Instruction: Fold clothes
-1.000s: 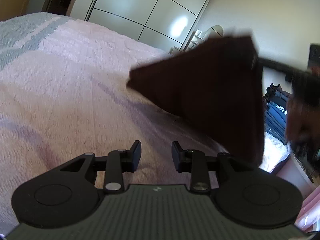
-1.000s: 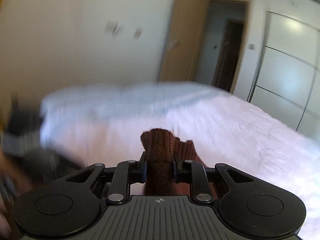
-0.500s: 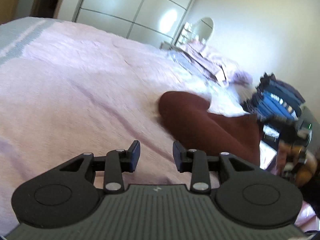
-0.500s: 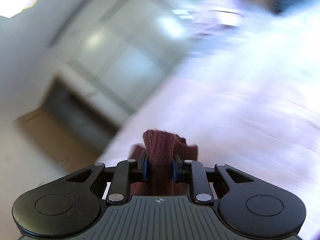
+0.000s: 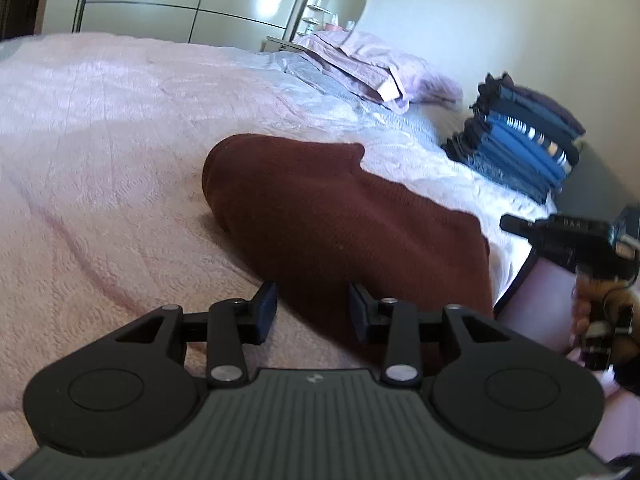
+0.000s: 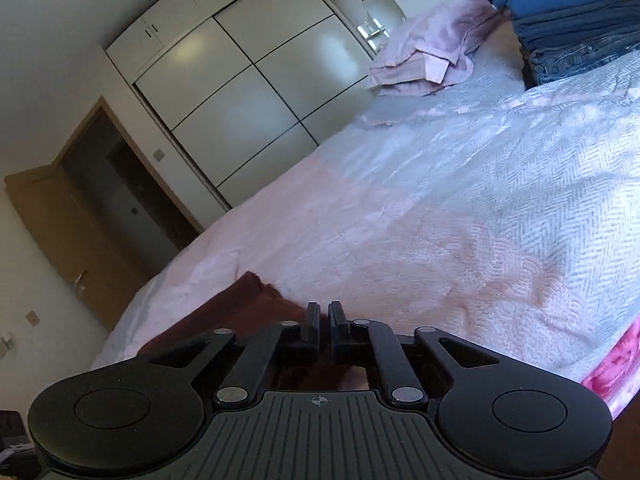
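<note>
A dark maroon knitted garment lies folded on the pink bedspread, near the bed's right edge. My left gripper is open and empty, its fingers just short of the garment's near edge. The right gripper shows at the right of the left wrist view, off the bed's edge. In the right wrist view my right gripper is shut with nothing between the fingers, and the maroon garment lies under and left of it.
A stack of folded blue and dark clothes stands at the bed's far right, also in the right wrist view. A pile of lilac bedding lies beyond. White wardrobe doors and an open doorway are behind the bed.
The right gripper carried the maroon garment through the air, laid it on the bed, let go of it and closed empty. The left gripper stayed open and now points at the garment.
</note>
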Demonstrator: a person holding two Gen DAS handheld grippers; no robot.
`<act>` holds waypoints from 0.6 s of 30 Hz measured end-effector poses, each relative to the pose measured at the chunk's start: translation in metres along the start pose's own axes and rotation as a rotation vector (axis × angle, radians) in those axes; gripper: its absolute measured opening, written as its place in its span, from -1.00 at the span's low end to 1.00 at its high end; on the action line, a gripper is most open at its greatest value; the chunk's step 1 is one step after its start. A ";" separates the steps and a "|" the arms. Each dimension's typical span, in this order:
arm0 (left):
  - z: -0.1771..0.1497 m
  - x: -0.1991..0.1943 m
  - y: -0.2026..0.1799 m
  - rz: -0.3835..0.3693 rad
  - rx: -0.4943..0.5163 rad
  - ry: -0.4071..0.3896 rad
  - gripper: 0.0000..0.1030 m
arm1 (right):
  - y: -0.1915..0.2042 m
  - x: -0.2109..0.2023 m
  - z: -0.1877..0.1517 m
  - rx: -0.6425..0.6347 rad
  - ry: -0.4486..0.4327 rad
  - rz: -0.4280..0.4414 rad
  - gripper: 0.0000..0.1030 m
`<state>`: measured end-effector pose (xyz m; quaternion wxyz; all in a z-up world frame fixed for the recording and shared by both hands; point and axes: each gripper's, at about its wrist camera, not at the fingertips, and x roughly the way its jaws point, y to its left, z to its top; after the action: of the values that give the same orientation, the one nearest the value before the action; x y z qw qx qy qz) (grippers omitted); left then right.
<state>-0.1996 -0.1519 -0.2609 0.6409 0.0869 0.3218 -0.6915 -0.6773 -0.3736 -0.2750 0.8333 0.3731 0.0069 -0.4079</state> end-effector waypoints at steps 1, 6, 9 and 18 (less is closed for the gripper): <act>0.001 0.000 0.003 -0.002 -0.022 -0.002 -0.26 | -0.002 0.000 -0.002 0.023 0.008 0.004 -0.55; 0.007 -0.005 0.012 0.018 -0.040 -0.015 -0.24 | -0.015 -0.002 -0.023 0.108 0.055 0.047 0.36; 0.013 -0.009 0.008 0.042 0.004 -0.027 -0.24 | -0.008 -0.002 -0.020 0.104 0.025 0.040 0.36; 0.015 -0.003 0.000 0.043 0.049 -0.031 -0.24 | 0.005 0.011 -0.009 0.163 0.153 0.065 0.35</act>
<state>-0.1946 -0.1581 -0.2479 0.6583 0.0988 0.2930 -0.6864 -0.6643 -0.3736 -0.2820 0.8101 0.4696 0.0252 -0.3503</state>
